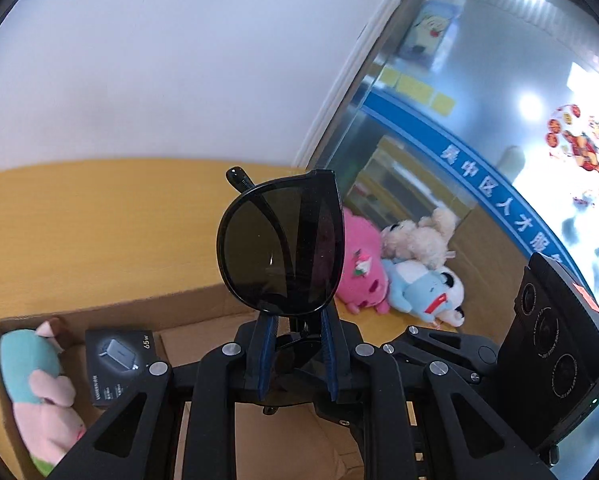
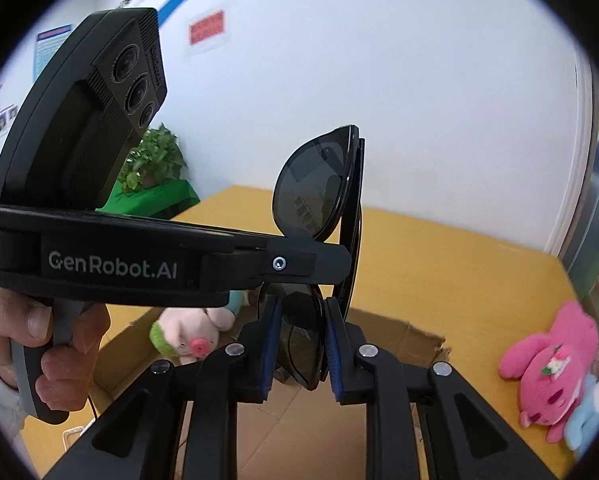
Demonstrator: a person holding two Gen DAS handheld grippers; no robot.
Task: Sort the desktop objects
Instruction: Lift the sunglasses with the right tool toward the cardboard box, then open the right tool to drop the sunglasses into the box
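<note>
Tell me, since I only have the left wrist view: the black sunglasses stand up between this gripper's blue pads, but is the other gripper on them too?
Observer: Yes. The right gripper is shut on the lower lens of the folded black plastic sunglasses.
Operator: Where does my gripper sit relative to it?
Observer: The left gripper reaches in from the left side of that view and crosses the sunglasses just above the right gripper's pads.
Operator: Anything in the background that I miss?
Observer: A leafy green potted plant stands on a green cloth at the far end of the table.
</note>
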